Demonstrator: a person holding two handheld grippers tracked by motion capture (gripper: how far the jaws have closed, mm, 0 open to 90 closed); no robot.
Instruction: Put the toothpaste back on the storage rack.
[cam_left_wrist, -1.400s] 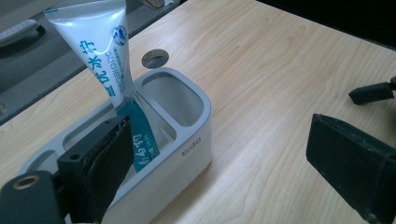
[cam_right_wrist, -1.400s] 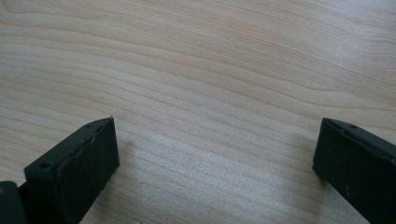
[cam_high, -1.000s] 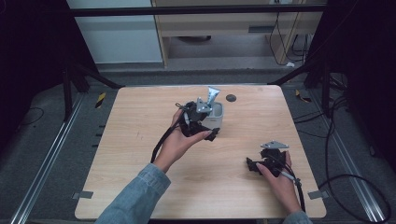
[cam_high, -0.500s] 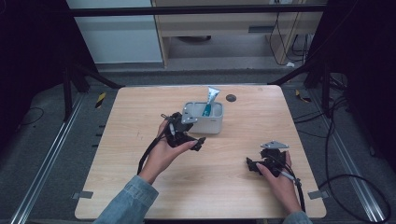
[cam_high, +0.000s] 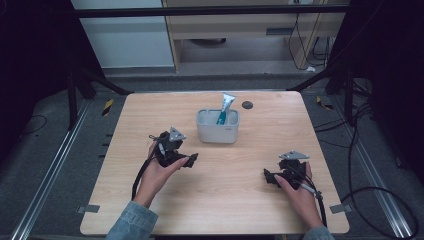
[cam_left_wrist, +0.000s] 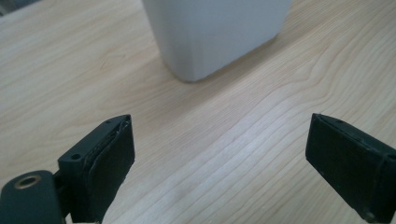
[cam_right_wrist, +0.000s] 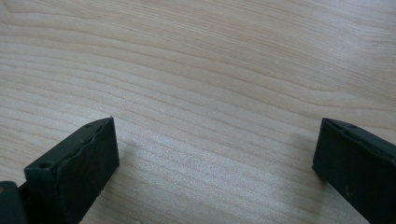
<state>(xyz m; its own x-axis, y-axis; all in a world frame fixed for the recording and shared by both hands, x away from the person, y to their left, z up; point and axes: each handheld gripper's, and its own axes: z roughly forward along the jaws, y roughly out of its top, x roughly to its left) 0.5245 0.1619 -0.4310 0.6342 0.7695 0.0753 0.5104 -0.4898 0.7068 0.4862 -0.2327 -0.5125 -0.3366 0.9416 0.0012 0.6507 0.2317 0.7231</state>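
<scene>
At the near edge of the wooden table (cam_high: 227, 205), 2 forearms reaching in from below, 1 gripper in each hand.

On the right side, right gripper (cam_high: 270, 176) lying low on the wood, well apart from everything else. Black jaws spread wide with nothing but bare grain between them. Seemingly idle.

On the left side and a little farther in, left gripper (cam_high: 186, 161) just above the table, jaws also parted wide and empty, aimed toward the container. From its own camera, a corner of that container close ahead, with a strip of bare wood in between; not touching.

Farther in, near the table's middle: pale grey bin (cam_high: 217, 127), rectangular and upright. Inside it, 1 white and teal tube (cam_high: 225, 106), leaning toward the far right corner, top poking above the rim.

Beyond the bin, a small dark disc (cam_high: 247, 105) on the wood.

Probably a clearing-away step, with the tube already in the bin. To do it well:
- Keep the left jaws wide so no pad snags the bin wall.
- Move straight back along the table, not sideways past the corner.
- Stay low and slow; light bin, likely easy to nudge, and a leaning tube likely to tip.
- Leave the right gripper parked.
</scene>
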